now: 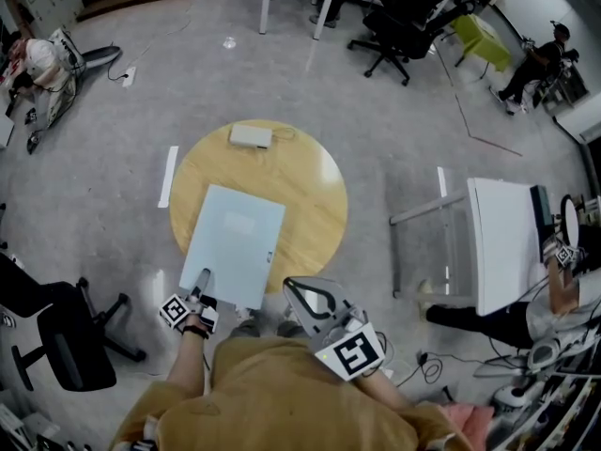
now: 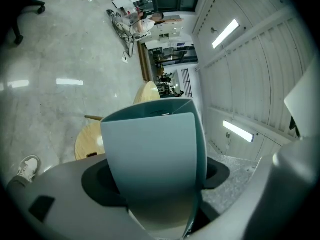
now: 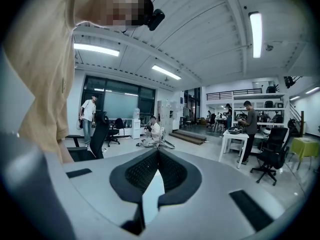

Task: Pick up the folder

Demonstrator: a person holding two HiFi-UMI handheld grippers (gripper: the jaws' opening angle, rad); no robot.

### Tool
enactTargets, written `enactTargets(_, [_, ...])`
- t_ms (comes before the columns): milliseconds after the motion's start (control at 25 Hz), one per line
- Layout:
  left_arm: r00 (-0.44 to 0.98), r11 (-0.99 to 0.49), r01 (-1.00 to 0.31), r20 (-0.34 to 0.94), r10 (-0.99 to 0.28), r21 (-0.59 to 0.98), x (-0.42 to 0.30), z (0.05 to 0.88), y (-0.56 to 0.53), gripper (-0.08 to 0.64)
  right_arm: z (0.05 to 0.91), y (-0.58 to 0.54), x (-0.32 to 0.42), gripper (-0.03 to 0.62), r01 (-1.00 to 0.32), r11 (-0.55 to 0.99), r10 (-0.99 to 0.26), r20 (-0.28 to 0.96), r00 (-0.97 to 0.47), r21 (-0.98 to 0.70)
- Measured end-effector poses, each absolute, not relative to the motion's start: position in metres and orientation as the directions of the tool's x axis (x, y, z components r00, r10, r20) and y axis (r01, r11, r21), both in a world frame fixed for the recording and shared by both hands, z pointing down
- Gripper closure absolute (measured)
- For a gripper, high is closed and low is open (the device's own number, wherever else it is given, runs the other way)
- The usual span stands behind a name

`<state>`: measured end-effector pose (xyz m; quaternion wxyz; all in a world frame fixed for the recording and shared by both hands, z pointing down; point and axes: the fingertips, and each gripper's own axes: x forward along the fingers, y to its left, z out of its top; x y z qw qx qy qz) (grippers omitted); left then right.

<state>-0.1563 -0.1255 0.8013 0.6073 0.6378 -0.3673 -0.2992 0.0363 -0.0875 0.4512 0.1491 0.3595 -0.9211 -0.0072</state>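
Note:
A pale blue folder lies flat on the round wooden table, its near edge hanging over the rim. My left gripper is at the folder's near left corner. In the left gripper view the folder fills the gap between the jaws, which stand wide, one under it and one over it; I see no firm pinch. My right gripper hangs close to my body beside the table's near right edge, away from the folder. Its fingers meet at the tips with nothing between them.
A small white box sits at the table's far edge. A black office chair stands at the left and a white desk at the right, with a person beside it. More chairs are farther off.

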Motion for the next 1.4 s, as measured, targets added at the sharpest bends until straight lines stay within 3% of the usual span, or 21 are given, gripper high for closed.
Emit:
enactTargets(160, [0.528, 0.014, -0.101, 0.066, -0.847, 0.995, -0.164, 0.797, -0.117, 0.196, 0.426, -0.098, 0.034, 0.595, -0.708, 0.704, -0.709, 0.087, -0.7, 0.046])
enactTargets(440, [0.485, 0.019, -0.079, 0.055, -0.873, 0.997, -0.187, 0.782, -0.104, 0.243, 0.419, -0.116, 0.028, 0.595, -0.699, 0.715, -0.7, 0.016, -0.714, 0.024])
enactTargets(480, [0.478, 0.012, -0.074, 0.046, -0.877, 0.997, -0.19, 0.775, -0.103, 0.254, 0.421, -0.117, 0.025, 0.595, -0.69, 0.723, -0.69, 0.025, -0.723, 0.031])
enactTargets(600, [0.488, -0.02, -0.087, 0.026, -0.873, 0.996, -0.188, 0.751, -0.097, 0.272, 0.452, -0.102, 0.026, 0.595, -0.609, 0.784, -0.618, 0.252, -0.745, 0.122])
enactTargets(640, [0.496, -0.033, -0.097, 0.019, -0.868, 0.995, -0.186, 0.745, -0.098, 0.273, 0.454, -0.099, 0.026, 0.595, -0.599, 0.79, -0.61, 0.269, -0.745, 0.131])
enactTargets(1200, [0.513, -0.283, -0.119, -0.185, -0.838, 0.952, -0.127, 0.624, -0.147, 0.279, 0.423, -0.091, 0.069, 0.595, -0.683, 0.72, -0.693, 0.13, -0.709, 0.119])
enactTargets(1400, [0.514, -0.392, -0.196, -0.247, -0.822, 0.899, -0.107, 0.556, -0.168, 0.279, 0.414, -0.097, 0.078, 0.595, -0.697, 0.704, -0.71, 0.095, -0.698, 0.136])
